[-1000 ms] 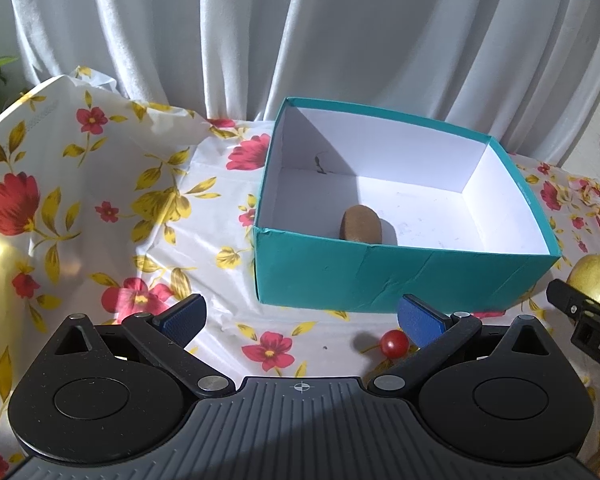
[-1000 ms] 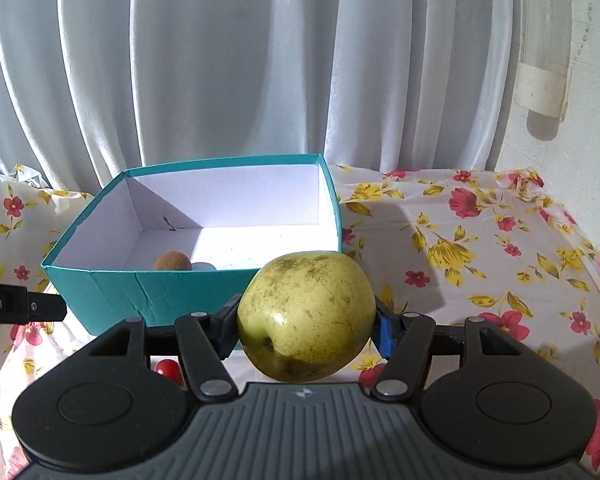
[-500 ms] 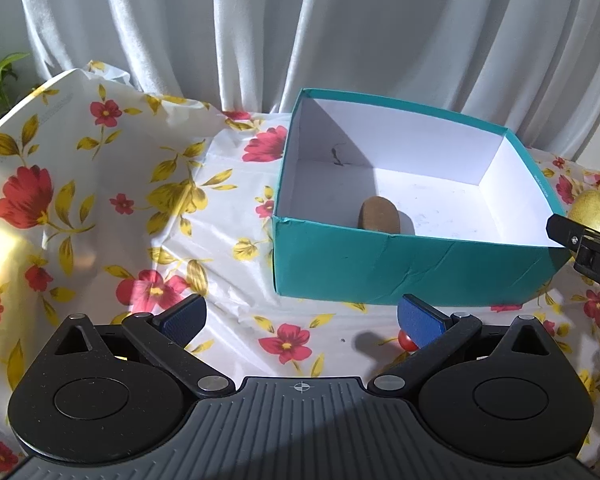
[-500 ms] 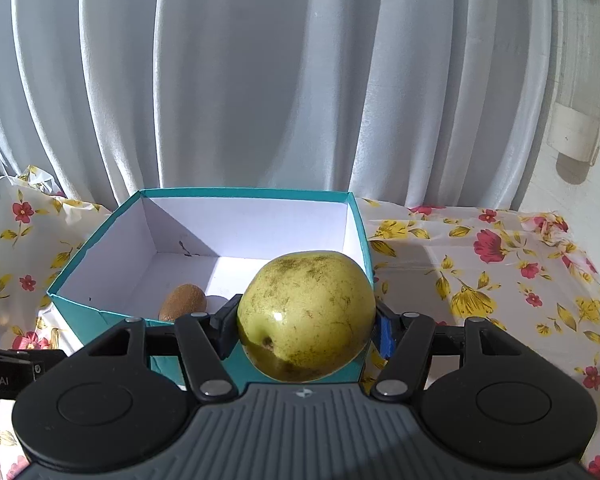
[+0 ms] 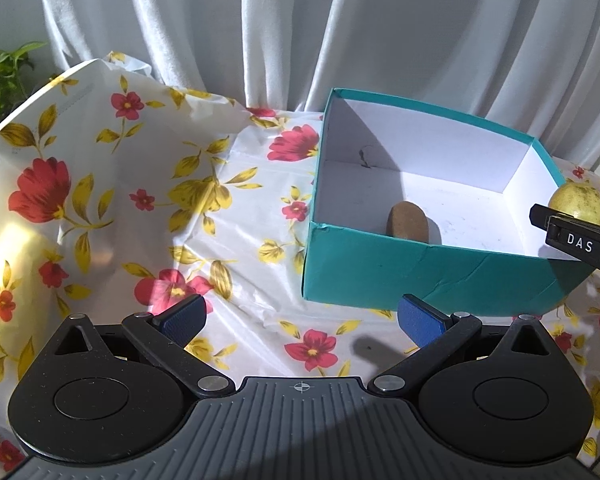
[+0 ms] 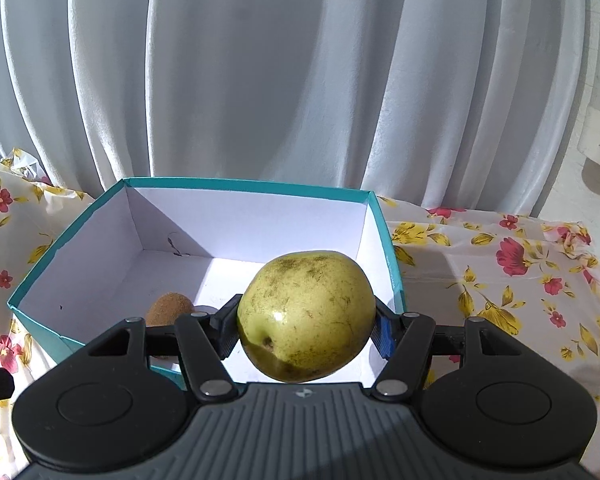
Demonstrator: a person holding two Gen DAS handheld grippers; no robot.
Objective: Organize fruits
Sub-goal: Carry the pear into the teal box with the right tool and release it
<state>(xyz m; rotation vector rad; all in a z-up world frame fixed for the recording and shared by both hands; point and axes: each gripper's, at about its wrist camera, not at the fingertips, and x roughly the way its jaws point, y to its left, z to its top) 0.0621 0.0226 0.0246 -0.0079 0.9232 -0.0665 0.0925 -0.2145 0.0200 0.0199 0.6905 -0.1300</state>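
surface: floral tablecloth (image 5: 148, 200) (sunlit) | backdrop: white curtain (image 6: 260, 80) | left gripper (image 5: 300, 320) wide | right gripper (image 6: 306, 328) clamps apple (image 6: 306, 316)

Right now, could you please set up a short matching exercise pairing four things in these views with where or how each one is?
Things:
1. yellow-green fruit
2. kiwi
3. left gripper
4. teal box

States:
A. lying on the box's white floor
B. open, nothing between its fingers
C. clamped in the right gripper
D. standing on the floral tablecloth

Pairs: 1-C, 2-A, 3-B, 4-D
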